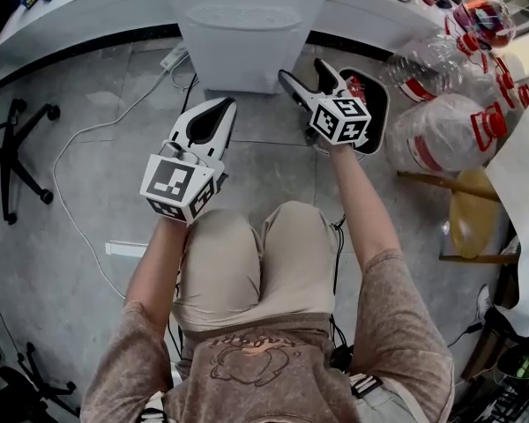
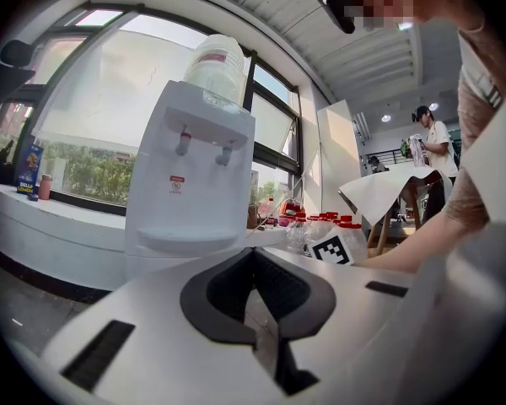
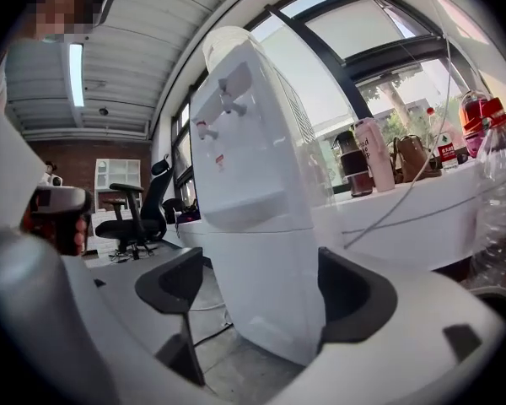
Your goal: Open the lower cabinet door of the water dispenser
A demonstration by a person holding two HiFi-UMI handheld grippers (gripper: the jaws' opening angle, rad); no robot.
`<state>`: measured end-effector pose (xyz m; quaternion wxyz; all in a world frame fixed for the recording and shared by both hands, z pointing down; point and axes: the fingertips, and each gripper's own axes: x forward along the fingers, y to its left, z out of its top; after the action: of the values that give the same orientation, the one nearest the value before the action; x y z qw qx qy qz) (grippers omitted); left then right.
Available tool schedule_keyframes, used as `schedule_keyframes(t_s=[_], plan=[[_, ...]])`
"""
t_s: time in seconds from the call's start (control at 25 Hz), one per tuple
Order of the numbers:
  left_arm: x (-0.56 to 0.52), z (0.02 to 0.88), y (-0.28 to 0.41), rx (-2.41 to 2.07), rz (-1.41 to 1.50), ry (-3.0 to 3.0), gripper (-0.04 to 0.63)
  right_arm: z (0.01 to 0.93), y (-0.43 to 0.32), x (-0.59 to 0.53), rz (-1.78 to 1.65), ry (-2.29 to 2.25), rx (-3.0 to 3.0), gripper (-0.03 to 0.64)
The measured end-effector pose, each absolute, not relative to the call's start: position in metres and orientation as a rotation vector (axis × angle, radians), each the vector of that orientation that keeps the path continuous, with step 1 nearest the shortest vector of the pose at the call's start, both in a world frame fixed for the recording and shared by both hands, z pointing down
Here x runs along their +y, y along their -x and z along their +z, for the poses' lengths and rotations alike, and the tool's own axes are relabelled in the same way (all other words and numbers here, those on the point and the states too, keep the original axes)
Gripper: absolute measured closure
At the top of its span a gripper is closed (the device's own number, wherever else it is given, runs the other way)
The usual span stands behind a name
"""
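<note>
Water dispenser, white, stands on the grey floor against a long white surface. Right tool is released, its jaws wide apart near the dispenser's lower right corner; in the right gripper view the cabinet body shows between them, untouched. Left tool is clenched on nothing, farther back over the floor. Plastic bottles lie at the right.
</note>
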<state>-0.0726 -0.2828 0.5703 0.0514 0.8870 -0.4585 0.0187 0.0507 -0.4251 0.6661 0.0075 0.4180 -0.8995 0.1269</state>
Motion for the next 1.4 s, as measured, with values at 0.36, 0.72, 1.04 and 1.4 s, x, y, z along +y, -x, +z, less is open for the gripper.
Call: schedule_keyframes(t_s=[0.36, 0.72, 1.04, 1.4], plan=[[-0.296, 0.583, 0.079, -1.362, 0.096, -2.705, 0.578, 0.693, -0.048, -0.487, 0.391, -1.308, -2.74, 0.204], [-0.308, 0.605, 0.092, -1.352, 0.124, -2.668, 0.578, 0.717, -0.051, -0.521, 0.376, -1.302, -2.686, 0.252], [-0.319, 0.61, 0.096, -1.348, 0.112, -2.652, 0.578, 0.718, -0.04, -0.527, 0.328, -1.236, -2.674, 0.276], [-0.321, 0.607, 0.101, -1.352, 0.081, -2.643, 0.578, 0.718, -0.039, -0.525, 0.354, -1.27, -2.63, 0.29]])
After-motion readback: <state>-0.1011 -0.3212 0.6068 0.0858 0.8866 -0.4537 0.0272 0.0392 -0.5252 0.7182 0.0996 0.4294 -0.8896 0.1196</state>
